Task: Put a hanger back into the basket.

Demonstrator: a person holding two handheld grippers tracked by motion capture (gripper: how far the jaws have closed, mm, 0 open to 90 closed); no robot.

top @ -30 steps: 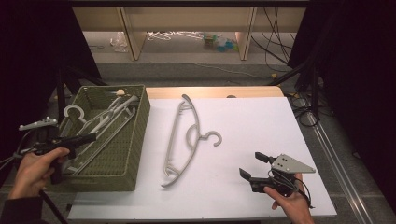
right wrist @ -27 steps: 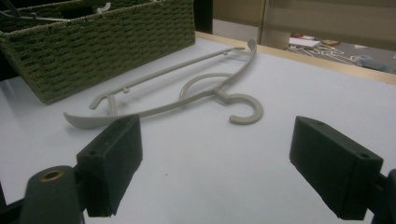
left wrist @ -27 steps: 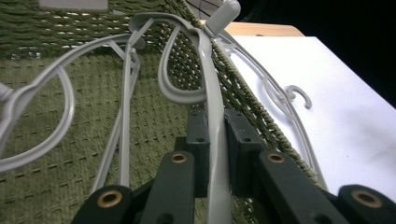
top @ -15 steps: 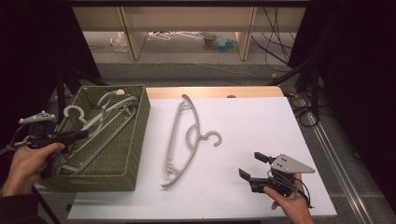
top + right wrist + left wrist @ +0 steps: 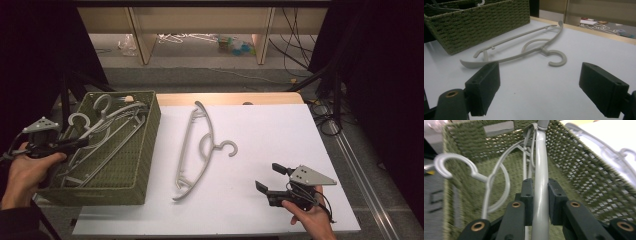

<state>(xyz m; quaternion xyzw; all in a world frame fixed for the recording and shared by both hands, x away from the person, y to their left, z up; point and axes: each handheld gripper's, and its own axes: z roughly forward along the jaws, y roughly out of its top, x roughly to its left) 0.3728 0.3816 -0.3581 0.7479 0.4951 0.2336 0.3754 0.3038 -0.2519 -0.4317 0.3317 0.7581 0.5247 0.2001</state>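
Note:
A green woven basket (image 5: 150,145) at the table's left holds several grey hangers (image 5: 107,125). My left gripper (image 5: 84,144) reaches into it from the left. In the left gripper view, my left gripper (image 5: 540,185) has its pads on either side of one grey hanger's bar (image 5: 540,157). The jaws have just eased open slightly, but the pads still touch the bar. Another grey hanger (image 5: 192,150) lies flat on the white table, and it is also in the right gripper view (image 5: 524,51). My right gripper (image 5: 268,177) rests open near the front right, its jaws (image 5: 539,82) wide apart and empty.
The basket wall (image 5: 481,22) stands left of the loose hanger. The white tabletop (image 5: 270,130) spreads to the right, with a wooden strip (image 5: 230,98) along its far edge. Cables and stand legs (image 5: 325,100) run past the right side.
My left hand has shifted slightly left and up at the basket's near-left side, still with the hanger bar between its jaws. The right gripper and the table hanger have not moved.

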